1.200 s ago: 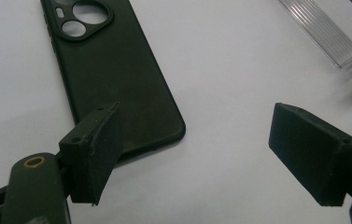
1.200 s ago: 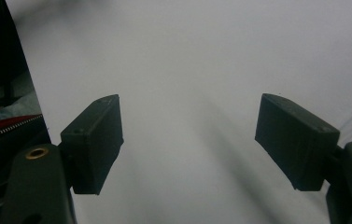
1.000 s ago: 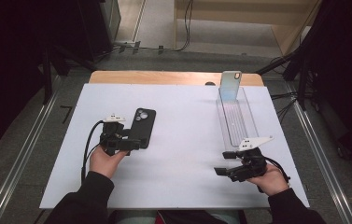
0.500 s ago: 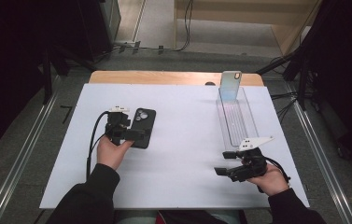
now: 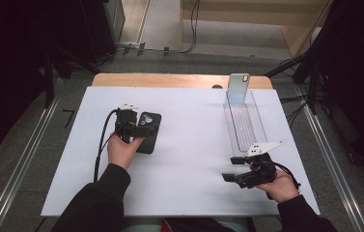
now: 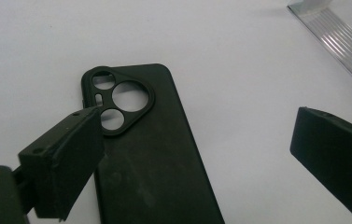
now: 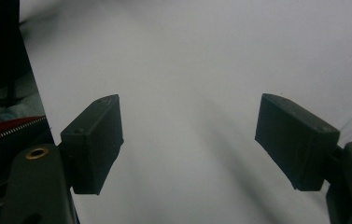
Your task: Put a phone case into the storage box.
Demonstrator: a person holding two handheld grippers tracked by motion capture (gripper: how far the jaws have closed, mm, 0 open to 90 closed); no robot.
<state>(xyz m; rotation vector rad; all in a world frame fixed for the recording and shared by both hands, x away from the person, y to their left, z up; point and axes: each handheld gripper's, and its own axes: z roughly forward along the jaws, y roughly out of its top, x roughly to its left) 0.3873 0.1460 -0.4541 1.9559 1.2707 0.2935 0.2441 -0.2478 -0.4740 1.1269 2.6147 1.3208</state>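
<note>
In the high view the left gripper (image 5: 138, 130) and its hand cover most of the matte black rubber phone case (image 5: 149, 137), and in the left gripper view the case's lower end is cut off at the picture's edge. Compared with a second ago, the left gripper has moved from beside the case to over it, and its jaws have just been opening, then closing slightly. The case (image 6: 150, 154) lies flat on the white table sheet (image 5: 189, 140), camera cut-outs up, between the spread jaws and untouched by the pads; the right gripper (image 5: 232, 169) rests well apart, jaws spread on nothing.
</note>
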